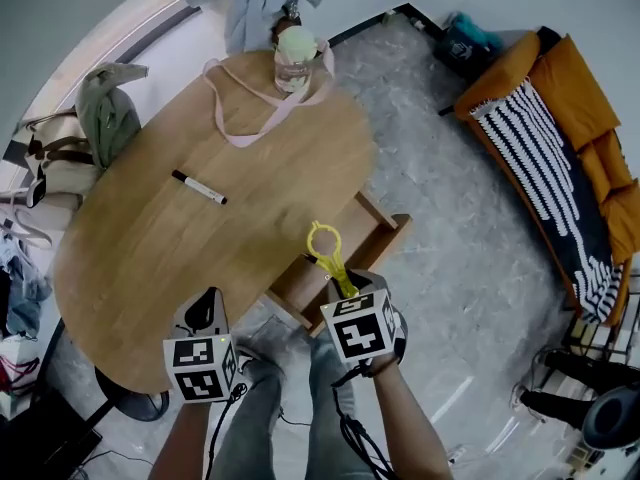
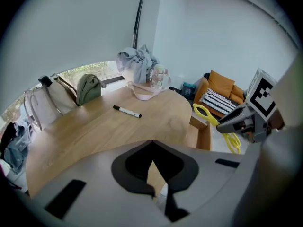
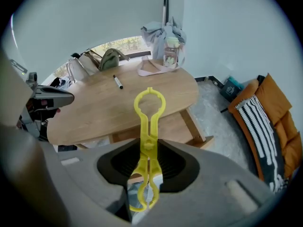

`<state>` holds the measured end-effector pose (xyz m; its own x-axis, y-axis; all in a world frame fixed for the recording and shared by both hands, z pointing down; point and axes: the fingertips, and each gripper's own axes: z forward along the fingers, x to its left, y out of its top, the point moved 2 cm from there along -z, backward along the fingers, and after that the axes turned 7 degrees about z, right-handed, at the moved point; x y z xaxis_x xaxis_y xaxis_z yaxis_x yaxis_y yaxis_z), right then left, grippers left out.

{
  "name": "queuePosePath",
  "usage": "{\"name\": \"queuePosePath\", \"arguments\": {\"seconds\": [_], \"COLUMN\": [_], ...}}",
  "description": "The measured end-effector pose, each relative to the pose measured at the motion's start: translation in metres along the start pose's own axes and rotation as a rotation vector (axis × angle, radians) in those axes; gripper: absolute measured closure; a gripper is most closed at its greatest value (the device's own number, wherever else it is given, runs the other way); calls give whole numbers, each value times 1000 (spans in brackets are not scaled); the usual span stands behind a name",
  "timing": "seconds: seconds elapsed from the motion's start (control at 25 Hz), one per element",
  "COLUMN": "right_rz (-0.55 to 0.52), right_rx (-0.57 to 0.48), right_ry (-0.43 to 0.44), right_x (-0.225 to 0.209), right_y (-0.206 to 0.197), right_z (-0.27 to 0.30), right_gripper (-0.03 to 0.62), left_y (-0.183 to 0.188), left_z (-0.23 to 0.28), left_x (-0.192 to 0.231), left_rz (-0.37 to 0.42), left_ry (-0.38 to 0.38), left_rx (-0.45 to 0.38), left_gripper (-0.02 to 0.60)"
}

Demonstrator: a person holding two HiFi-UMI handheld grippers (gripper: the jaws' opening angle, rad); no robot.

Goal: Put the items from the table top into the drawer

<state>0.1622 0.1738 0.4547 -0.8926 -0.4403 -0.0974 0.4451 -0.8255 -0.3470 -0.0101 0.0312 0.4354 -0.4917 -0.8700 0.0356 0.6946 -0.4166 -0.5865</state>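
One yellow clamp (image 3: pixel 148 126) is pinched in my right claw (image 3: pixel 147 151), over the near right edge of the desk (image 1: pixel 150 258), just above the open drawer (image 1: pixel 385 230). My left claw (image 2: pixel 151 144) is closed on nothing at the near edge. One black marker (image 1: pixel 200 187) lies mid-desk. One lidded bottle (image 1: pixel 295 58) stands on one pink bag (image 1: pixel 262 118) at the far end. Two bags (image 1: pixel 108 113) crowd the left edge.
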Motion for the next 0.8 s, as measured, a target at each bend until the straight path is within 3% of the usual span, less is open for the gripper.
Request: {"name": "queuePosePath", "arguments": {"seconds": [0.8], "right_rz": [650], "right_rx": [-101], "right_ry": [-93], "right_x": [-16], "right_y": [-5], "right_z": [-4], "right_gripper": [477], "left_y": [49], "left_z": [31], "left_x": [-2], "left_rz": [246], "left_ry": [-131], "left_rx": [35], "left_gripper": [584]}}
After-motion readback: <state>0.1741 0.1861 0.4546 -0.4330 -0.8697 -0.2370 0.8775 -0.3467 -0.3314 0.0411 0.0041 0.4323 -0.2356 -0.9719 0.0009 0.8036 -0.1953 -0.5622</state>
